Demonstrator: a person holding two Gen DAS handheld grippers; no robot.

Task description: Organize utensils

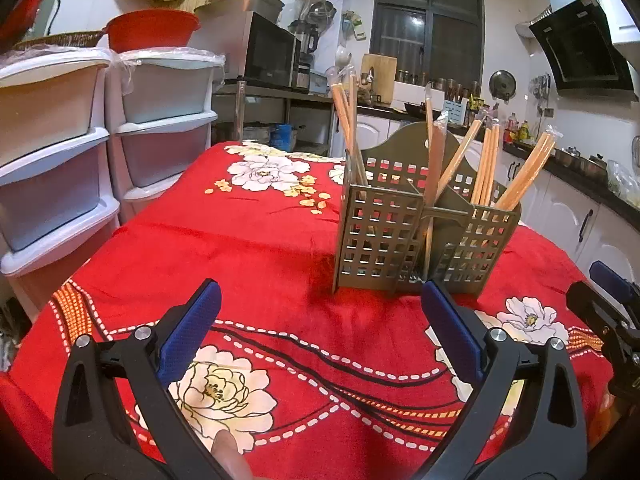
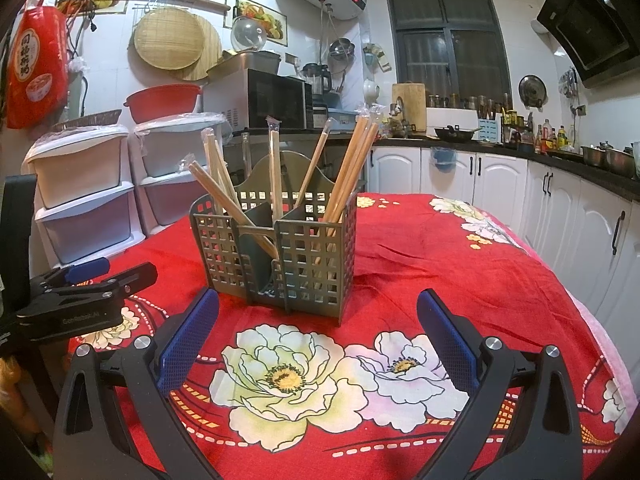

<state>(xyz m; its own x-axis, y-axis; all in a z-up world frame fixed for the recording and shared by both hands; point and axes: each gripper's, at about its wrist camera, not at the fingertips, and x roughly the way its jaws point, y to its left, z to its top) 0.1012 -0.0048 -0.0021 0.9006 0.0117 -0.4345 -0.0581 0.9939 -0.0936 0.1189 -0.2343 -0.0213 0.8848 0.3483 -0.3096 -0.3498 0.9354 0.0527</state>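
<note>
- Grippers first: my left gripper (image 1: 320, 320) and my right gripper (image 2: 318, 320) both hover low over the red floral tablecloth (image 2: 440, 248) with jaws spread wide and nothing between the blue pads.
- The olive-green perforated plastic utensil caddy (image 2: 316, 248) stands upright on the cloth just ahead of both tools, and I count three compartments in it: one to each side and a narrower one in the middle.
- Wooden chopsticks in clear sleeves (image 2: 348, 168) all stand inside the caddy; I see none lying loose on the cloth.
- My count, from the left wrist view: about two sticks in the left compartment (image 1: 345, 120), about two in the middle, and roughly six in the right one (image 1: 492, 168); overlap makes the exact total uncertain.
- I judge the task nearly done, or a regrouping step is due, since the bundles lean in different directions.
- To do that well, I would approach one leaning bundle from above, close on the shafts high up, clear of the rim, and lift straight so the caddy does not tip.
- The other tool could steady the caddy wall, as it looks light.
</note>
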